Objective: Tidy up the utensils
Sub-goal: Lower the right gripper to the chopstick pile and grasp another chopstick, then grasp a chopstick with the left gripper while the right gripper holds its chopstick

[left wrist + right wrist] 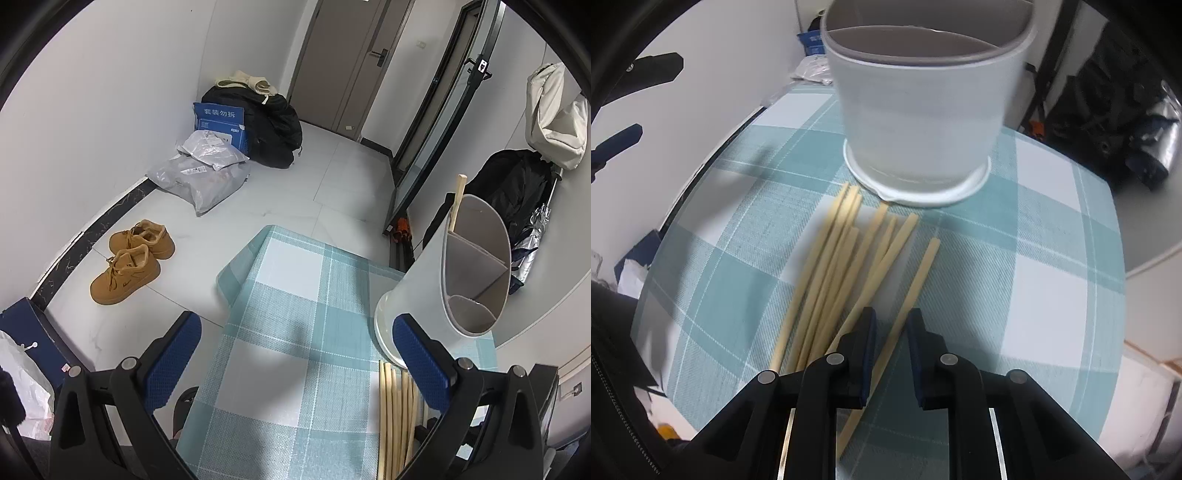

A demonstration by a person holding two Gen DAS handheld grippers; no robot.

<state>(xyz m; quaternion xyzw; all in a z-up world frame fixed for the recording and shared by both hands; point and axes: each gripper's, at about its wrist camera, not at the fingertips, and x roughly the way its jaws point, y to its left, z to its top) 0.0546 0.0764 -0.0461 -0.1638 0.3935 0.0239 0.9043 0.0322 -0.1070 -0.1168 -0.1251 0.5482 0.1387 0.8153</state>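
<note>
A white utensil holder (923,110) with grey dividers stands at the far side of the checked teal tablecloth (1034,240). In the left wrist view the holder (417,295) has one chopstick (457,199) upright in its back compartment. Several pale wooden chopsticks (834,269) lie loose in front of it. My right gripper (892,321) points steeply down over them. Its jaws are narrow around a single chopstick (919,273) that runs slantwise between them, with cloth still showing beside it. My left gripper (299,354) is wide open and holds nothing, just left of the chopsticks (397,402).
The table's left and far edges drop to a tiled floor with tan shoes (129,262), grey parcels (203,177) and a black bag (273,129). A mirror frame (439,122) and dark bags (513,188) stand behind the holder.
</note>
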